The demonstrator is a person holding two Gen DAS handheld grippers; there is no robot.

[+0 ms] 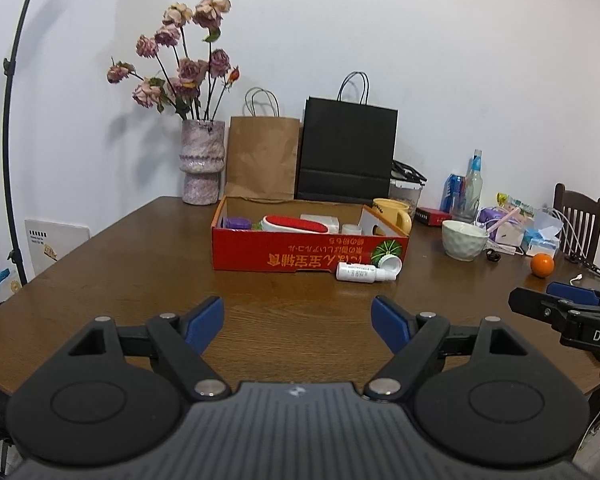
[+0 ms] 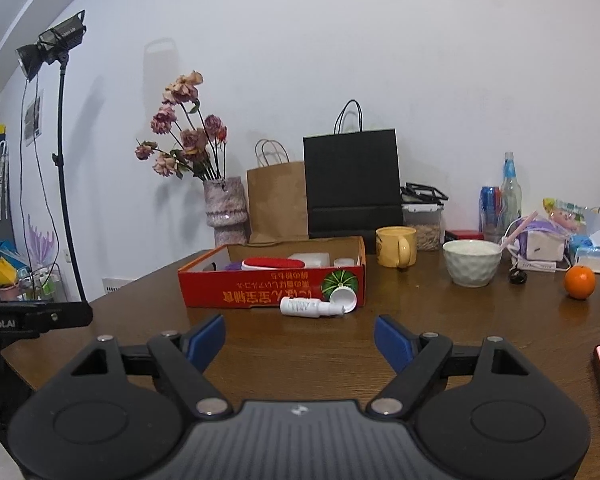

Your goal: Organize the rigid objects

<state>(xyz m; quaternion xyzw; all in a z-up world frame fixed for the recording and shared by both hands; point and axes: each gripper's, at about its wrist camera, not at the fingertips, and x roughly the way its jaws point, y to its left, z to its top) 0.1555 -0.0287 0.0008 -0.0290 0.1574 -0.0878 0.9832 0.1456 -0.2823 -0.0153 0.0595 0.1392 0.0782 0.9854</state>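
Sorting looks mostly done: the red cardboard box (image 1: 308,254) beyond both jaws already holds several items. A white bottle (image 2: 306,306) lies on the counter (image 1: 140,264) against its front, ahead. Left gripper (image 1: 299,322) and right gripper (image 2: 300,340) jaws spread, empty.

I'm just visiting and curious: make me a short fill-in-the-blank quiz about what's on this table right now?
1. The white bottle lies on its side in front of the ____ cardboard box.
2. The orange sits on the table to the right of the white ____.
3. The dried roses stand in a ____.
4. Both the left hand-held gripper and the right hand-held gripper have their jaws ____, holding nothing.

Missing words: red; bowl; vase; open
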